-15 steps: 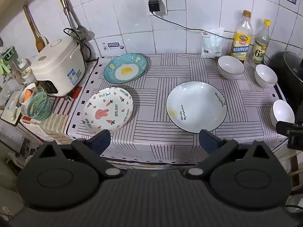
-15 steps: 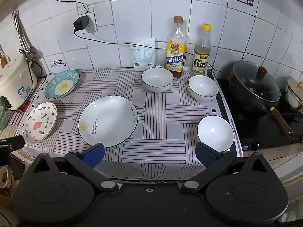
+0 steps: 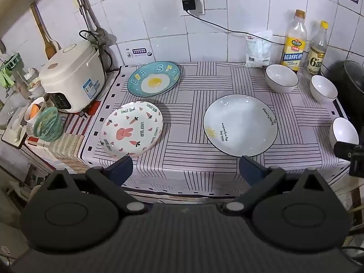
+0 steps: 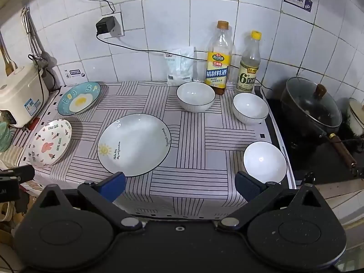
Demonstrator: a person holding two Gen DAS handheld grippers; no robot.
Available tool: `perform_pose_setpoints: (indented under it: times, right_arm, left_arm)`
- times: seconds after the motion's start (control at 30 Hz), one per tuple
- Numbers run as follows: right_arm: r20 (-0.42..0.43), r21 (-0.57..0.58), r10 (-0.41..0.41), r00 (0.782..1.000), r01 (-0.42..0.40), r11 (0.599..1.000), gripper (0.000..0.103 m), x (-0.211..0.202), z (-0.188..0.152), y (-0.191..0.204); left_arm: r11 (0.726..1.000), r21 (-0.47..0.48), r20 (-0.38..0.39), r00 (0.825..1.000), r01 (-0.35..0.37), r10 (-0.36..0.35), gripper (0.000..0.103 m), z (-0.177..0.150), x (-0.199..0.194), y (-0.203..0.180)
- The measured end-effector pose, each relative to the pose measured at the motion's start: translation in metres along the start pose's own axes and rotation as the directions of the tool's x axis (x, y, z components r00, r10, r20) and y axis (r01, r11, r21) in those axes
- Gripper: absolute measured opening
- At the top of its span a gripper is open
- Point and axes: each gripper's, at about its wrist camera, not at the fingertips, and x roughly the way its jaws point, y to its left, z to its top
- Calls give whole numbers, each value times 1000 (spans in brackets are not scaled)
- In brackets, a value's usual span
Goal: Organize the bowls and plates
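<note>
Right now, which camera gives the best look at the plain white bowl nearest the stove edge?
The right wrist view: the plain white bowl sits whole and close, just above the open right gripper. In the left wrist view the same bowl is squeezed against the right edge, distorted, with its lower rim hidden by a dark gripper part.

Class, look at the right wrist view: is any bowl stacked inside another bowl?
No. The three white bowls each sit apart on the striped tablecloth.
</note>
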Motion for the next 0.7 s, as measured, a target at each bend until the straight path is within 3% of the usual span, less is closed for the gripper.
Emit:
perform_pose_setpoints:
  times: [0.7]
  right_arm:
    - [36, 11, -2, 999, 2, 1000, 103, 6, -6, -7]
  left_arm:
    - [1000, -4, 31, 999, 15, -15, 101, -4, -1, -6]
